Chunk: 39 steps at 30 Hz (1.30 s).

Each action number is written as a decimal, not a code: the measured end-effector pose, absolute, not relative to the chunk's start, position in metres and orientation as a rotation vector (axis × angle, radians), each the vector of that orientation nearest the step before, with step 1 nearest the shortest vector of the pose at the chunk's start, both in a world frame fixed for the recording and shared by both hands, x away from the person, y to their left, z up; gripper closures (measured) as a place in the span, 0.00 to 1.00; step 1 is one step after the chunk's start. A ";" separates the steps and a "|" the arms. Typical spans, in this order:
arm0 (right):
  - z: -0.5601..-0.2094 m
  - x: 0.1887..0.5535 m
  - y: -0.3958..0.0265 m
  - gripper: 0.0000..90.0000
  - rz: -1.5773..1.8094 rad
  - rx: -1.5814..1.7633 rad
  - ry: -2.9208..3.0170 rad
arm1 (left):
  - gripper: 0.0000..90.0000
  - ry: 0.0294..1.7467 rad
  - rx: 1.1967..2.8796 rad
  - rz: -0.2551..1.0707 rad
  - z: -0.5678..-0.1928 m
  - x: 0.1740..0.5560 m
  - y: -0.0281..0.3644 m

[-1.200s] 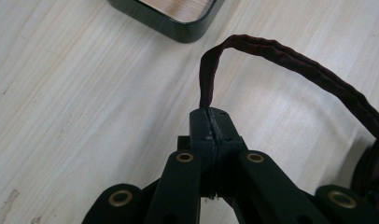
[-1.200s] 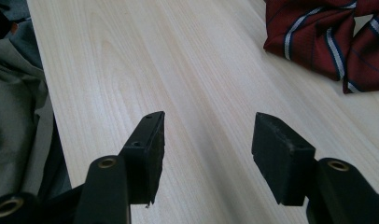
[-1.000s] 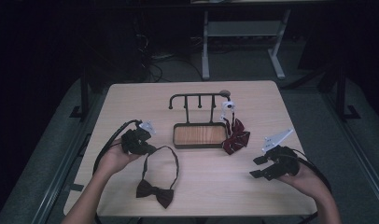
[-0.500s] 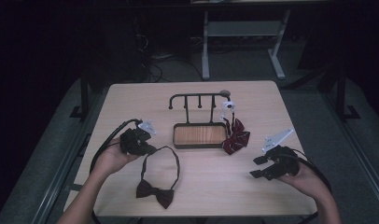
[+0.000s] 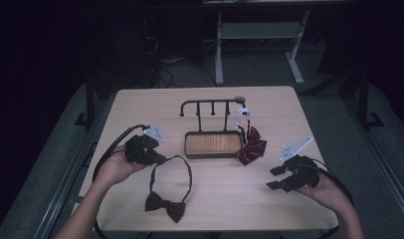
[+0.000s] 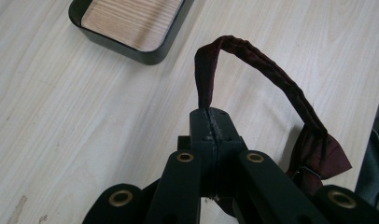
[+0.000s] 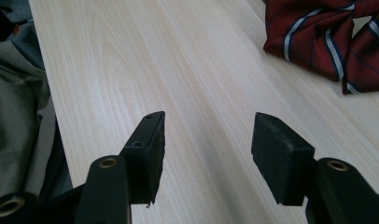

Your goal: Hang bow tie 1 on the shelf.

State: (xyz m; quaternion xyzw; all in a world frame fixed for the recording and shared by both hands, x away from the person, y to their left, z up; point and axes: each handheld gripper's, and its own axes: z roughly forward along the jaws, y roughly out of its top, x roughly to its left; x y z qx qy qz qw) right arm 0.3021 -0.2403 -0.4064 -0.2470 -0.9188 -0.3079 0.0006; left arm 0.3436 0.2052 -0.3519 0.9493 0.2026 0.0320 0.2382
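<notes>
While your left gripper (image 5: 157, 158) sat at the left of the table (image 5: 140, 104), its jaws were pressed together on the neck strap of the dark bow tie (image 5: 165, 206). From the left gripper view, the strap (image 6: 253, 60) rose out of the clamped pads in an arch and came down to the bow at the right. Seen from the high view, the bow itself lay on the near side of the table, the strap looping away from it toward your gripper.

Your right gripper (image 5: 274, 178) hovered at the near right, jaws spread wide with nothing between them; bare tabletop showed between its pads (image 7: 281, 154). A striped red bow tie (image 5: 251, 148) lay beyond it, well apart from the pads, just beside the right end of the small wooden tray (image 5: 186, 149). A black rack with pegs (image 5: 210, 103) stood on the far side of that tray, mid-table.
</notes>
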 end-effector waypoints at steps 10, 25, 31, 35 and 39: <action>-0.407 0.303 -0.240 0.49 -0.975 -0.771 -2.879 | 1.00 0.522 2.609 0.068 -0.344 0.342 0.204; -0.406 0.304 -0.244 0.49 -0.985 -0.796 -2.865 | 1.00 0.480 2.608 0.052 -0.329 0.341 0.203; -0.407 0.305 -0.245 0.49 -0.983 -0.803 -2.863 | 1.00 0.463 2.605 0.059 -0.322 0.341 0.204; -0.408 0.306 -0.245 0.49 -0.983 -0.805 -2.860 | 1.00 0.462 2.604 0.062 -0.319 0.341 0.202; -0.408 0.306 -0.244 0.49 -0.982 -0.803 -2.861 | 1.00 0.458 2.606 0.066 -0.317 0.341 0.202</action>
